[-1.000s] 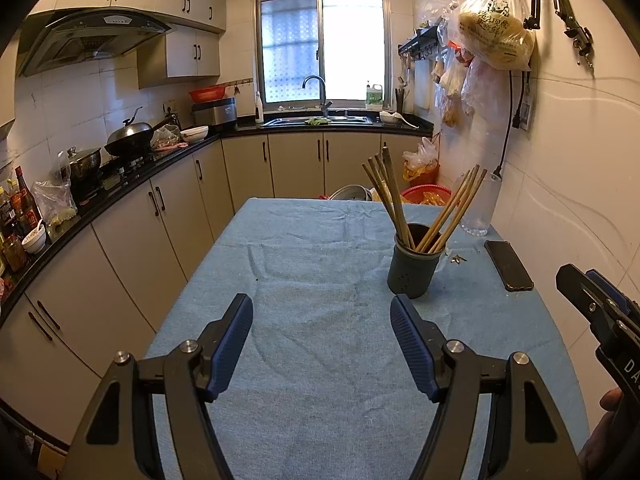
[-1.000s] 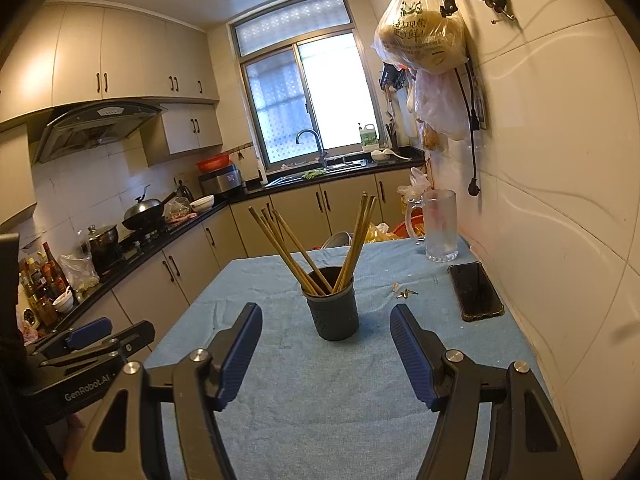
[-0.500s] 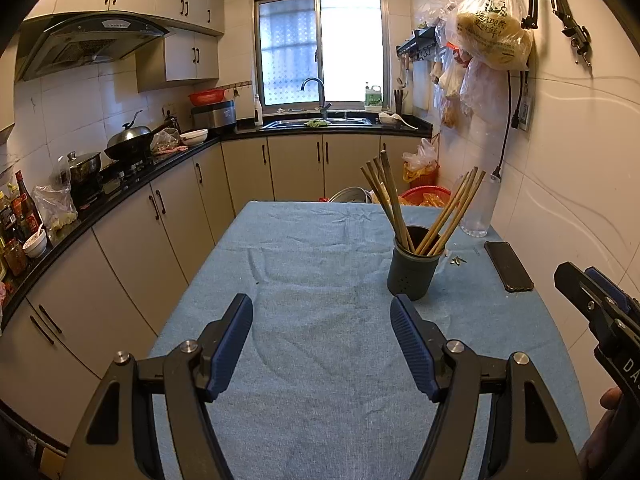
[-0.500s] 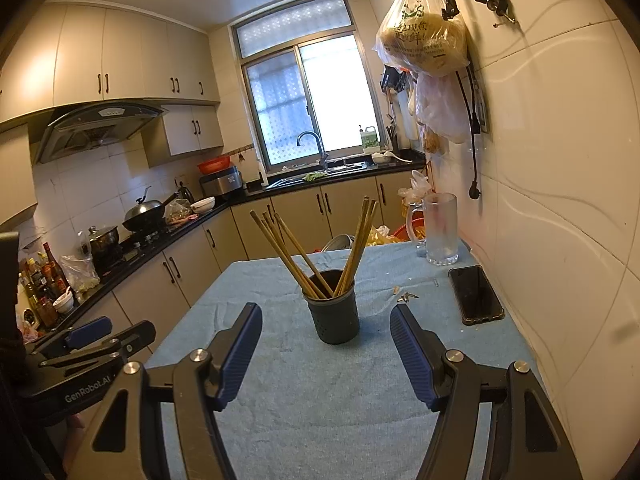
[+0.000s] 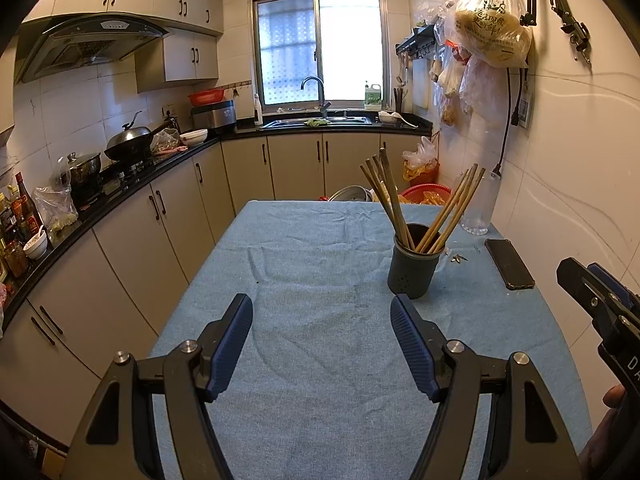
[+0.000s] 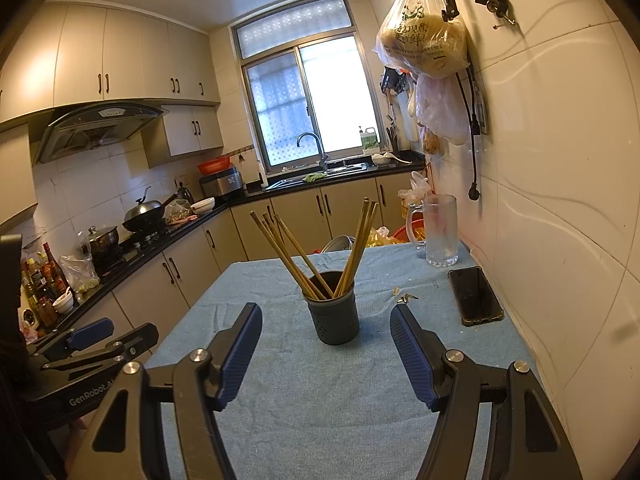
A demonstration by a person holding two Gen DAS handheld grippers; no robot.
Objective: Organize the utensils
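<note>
Both tools hover above the table (image 5: 280, 248) with nothing between their fingers: the left gripper (image 5: 322, 344) and the right gripper (image 6: 326, 346) each stand with jaws apart and empty. The chopsticks (image 6: 296, 254) already stand fanned in the dark holder (image 6: 335, 314), which sits at about twelve o'clock from the right gripper and at one o'clock from the left. No loose utensil shows on the cloth, so the task appears to be either at its close or awaiting a regrouping of the sticks; any next move calls for a pinch on the thin shafts near their tops without tipping the holder. Open cloth lies at nine to eleven o'clock; the phone (image 6: 475, 295), the glass mug (image 6: 440, 230) and the wall crowd the two o'clock side.
</note>
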